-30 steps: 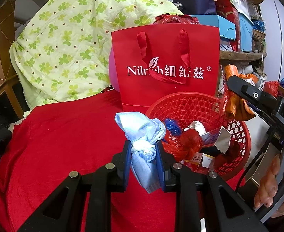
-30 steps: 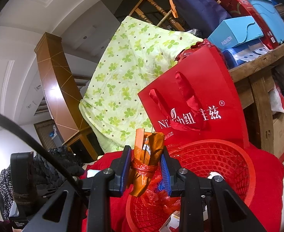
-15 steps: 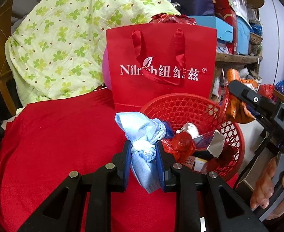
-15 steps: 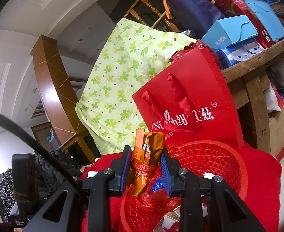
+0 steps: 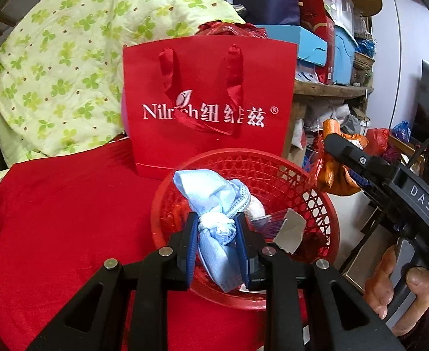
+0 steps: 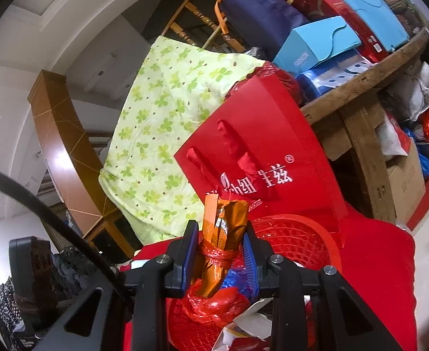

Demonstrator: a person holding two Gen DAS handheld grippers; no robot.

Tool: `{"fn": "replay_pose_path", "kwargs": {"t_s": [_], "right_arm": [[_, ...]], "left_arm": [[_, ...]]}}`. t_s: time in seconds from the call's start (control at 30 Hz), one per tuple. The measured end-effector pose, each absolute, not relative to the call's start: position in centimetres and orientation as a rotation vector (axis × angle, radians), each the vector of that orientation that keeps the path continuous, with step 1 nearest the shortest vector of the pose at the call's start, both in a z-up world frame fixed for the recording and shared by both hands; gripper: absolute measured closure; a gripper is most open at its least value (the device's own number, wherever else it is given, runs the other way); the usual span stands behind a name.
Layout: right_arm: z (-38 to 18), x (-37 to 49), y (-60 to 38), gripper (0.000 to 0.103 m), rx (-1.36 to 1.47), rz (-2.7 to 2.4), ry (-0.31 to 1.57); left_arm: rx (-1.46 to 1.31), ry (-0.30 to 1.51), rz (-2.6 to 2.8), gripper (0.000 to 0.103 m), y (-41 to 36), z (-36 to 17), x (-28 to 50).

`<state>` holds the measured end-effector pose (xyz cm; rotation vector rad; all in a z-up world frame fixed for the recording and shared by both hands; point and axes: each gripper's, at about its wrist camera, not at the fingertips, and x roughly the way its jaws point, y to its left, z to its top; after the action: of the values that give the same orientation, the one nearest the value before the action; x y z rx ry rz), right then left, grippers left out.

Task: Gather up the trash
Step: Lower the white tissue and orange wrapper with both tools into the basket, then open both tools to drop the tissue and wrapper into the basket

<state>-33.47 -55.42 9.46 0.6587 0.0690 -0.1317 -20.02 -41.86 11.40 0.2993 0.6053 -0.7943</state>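
Fingers of my left gripper (image 5: 217, 244) pinch a knotted pale-blue cloth bundle (image 5: 214, 204) over the round red plastic mesh basket (image 5: 316, 201). My right gripper (image 6: 220, 248) pinches a crumpled orange foil wrapper (image 6: 224, 234) above that basket's right rim, near the red paper gift bag (image 5: 208, 87).

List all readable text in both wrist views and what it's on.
"Nilr..h纽维兹 ®", middle letters covered by the ribbon: red gift bag.
"DAS": body of the right tool.
"FASHION", small, likely: light blue box.
"1F", faint: cardboard box.
Print on the shelf boxes and on the orange wrapper: too small to read.
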Motion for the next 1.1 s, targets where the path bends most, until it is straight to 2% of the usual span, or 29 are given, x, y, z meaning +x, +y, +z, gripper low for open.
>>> {"fn": "replay_pose_path", "kwargs": {"t_s": [1.1], "right_arm": [[7.9,-30.6,-57.2,0.072,0.752,-0.194,0.147]], "left_arm": [[0.307,0.661,-0.851,0.076,-44.8,8.7,-19.7]]}}
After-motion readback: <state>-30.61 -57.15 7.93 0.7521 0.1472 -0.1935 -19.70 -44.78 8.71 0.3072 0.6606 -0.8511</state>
